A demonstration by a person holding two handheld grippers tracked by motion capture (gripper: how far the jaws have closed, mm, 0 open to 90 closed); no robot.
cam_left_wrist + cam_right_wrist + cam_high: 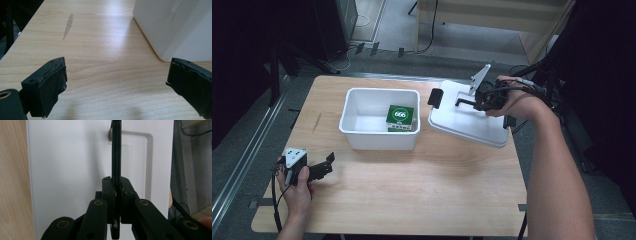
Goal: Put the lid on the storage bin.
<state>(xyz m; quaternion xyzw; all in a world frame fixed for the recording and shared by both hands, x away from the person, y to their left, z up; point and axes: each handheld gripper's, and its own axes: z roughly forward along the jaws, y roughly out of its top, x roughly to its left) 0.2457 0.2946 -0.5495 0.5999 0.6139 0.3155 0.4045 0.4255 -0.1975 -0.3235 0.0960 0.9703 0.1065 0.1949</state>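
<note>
right hand-held gripper (pixel 464 102) clamped on white lid (pixel 472 122) handle, wrist bent inward

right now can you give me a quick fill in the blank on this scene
1. The green box lies inside the white ____.
2. The right tool is shut on the lid's black ____.
3. The left tool has its jaws ____ above bare wood.
4. The lid rests on the table to the bin's ____.

Missing words: bin; handle; open; right

The right tongs (pixel 117 190) hide the near end of the lid's black handle (pixel 116 150).
</note>
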